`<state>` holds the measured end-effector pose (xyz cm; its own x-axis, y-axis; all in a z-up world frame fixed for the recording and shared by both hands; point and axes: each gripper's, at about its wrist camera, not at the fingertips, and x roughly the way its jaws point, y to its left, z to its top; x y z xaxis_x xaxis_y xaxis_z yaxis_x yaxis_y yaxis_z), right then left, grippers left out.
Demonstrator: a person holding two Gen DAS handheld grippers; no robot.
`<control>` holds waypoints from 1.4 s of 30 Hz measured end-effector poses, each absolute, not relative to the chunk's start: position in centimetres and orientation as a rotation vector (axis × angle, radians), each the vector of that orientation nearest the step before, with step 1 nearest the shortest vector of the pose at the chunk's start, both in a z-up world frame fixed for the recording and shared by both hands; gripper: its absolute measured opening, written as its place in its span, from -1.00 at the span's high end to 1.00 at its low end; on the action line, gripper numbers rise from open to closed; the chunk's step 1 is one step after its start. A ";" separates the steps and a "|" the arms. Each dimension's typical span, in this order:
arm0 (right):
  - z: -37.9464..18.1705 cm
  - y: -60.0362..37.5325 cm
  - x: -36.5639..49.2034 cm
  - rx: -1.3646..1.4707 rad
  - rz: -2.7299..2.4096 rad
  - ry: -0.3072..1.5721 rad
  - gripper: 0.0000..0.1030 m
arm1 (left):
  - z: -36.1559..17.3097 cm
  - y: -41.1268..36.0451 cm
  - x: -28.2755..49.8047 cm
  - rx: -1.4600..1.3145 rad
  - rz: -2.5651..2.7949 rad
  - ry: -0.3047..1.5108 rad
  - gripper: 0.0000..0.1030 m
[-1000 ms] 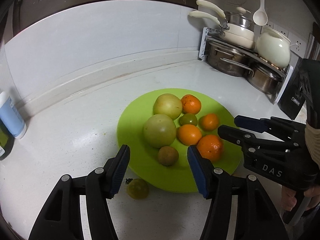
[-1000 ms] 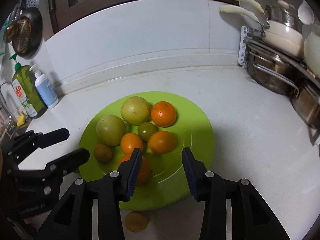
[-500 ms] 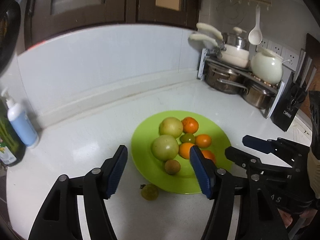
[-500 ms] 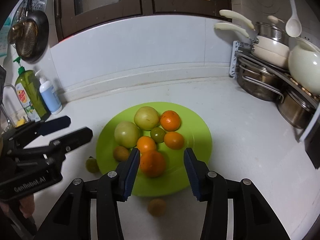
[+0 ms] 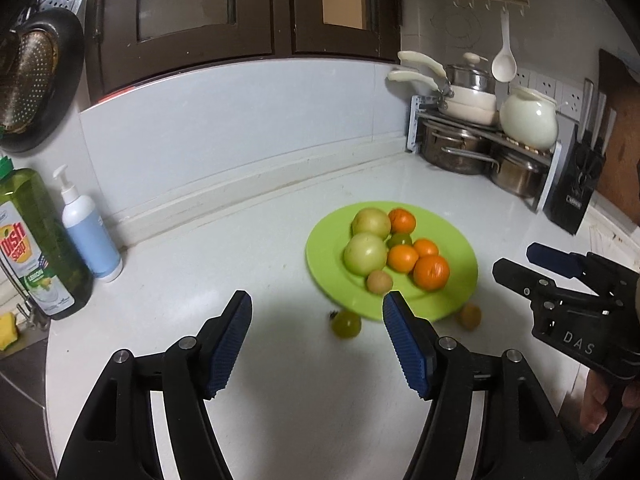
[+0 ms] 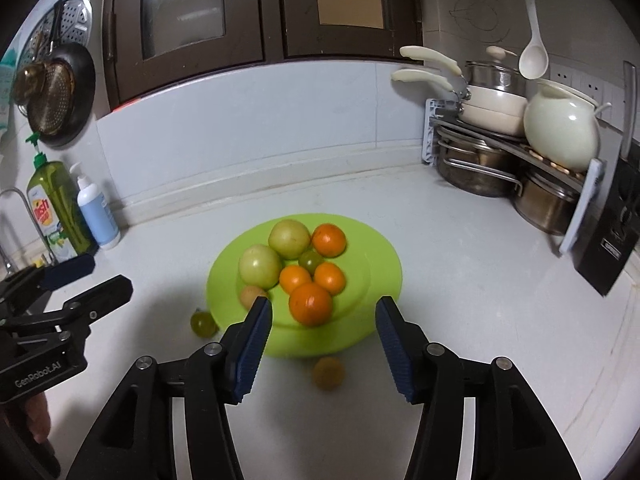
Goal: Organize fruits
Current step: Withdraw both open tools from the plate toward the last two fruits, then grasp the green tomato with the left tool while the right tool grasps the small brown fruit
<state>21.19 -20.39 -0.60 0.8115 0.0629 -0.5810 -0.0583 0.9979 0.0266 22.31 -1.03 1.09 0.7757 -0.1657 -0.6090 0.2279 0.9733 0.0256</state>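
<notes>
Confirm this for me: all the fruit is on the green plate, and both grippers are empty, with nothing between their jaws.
Not all of it. Two small fruits lie off the green plate on the counter: a green one and a yellowish one, as the right wrist view shows. The left gripper and right gripper are indeed empty.

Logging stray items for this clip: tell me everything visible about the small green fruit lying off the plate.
The small green fruit is round, dull olive-green with a faint sheen, and has a dark stem stub at its upper left. It looks like an unripe citrus or tomato; which one cannot be told. It sits on the white counter just off the lime-green plate, at the rim's near left edge, close to it; whether they touch is unclear. No fingers touch it; in the left wrist view it lies beyond the gap between them.
</notes>
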 end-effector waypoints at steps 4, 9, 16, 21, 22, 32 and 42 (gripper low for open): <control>-1.4 -20.1 20.3 0.019 0.058 0.637 -0.07 | 0.2 -0.5 21.5 0.113 -0.220 0.666 -0.33; -2.7 -19.7 19.5 0.022 0.041 0.662 -0.07 | -1.0 -0.2 21.3 0.145 -0.245 0.692 -0.34; -4.3 -19.7 19.4 0.044 0.018 0.701 -0.07 | -3.2 -0.9 22.9 0.205 -0.306 0.744 -0.34; -5.3 -19.7 20.0 0.034 -0.004 0.723 -0.07 | -4.7 -1.5 24.9 0.202 -0.351 0.792 -0.33; -5.5 -19.7 20.2 0.034 -0.006 0.727 -0.07 | -5.0 -1.7 25.4 0.202 -0.353 0.804 -0.33; -6.8 -20.3 21.7 0.055 -0.008 0.765 -0.01 | -6.9 -3.0 28.2 0.206 -0.382 0.841 -0.13; -7.4 -20.2 22.6 0.052 0.013 0.779 0.25 | -7.7 -3.5 29.7 0.188 -0.399 0.872 0.23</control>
<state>22.58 -20.22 -7.44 0.7113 0.0307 -0.7022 0.0076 0.9986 0.0514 29.73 -3.49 -7.67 0.5754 -0.2631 -0.7744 0.4143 0.9101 -0.0013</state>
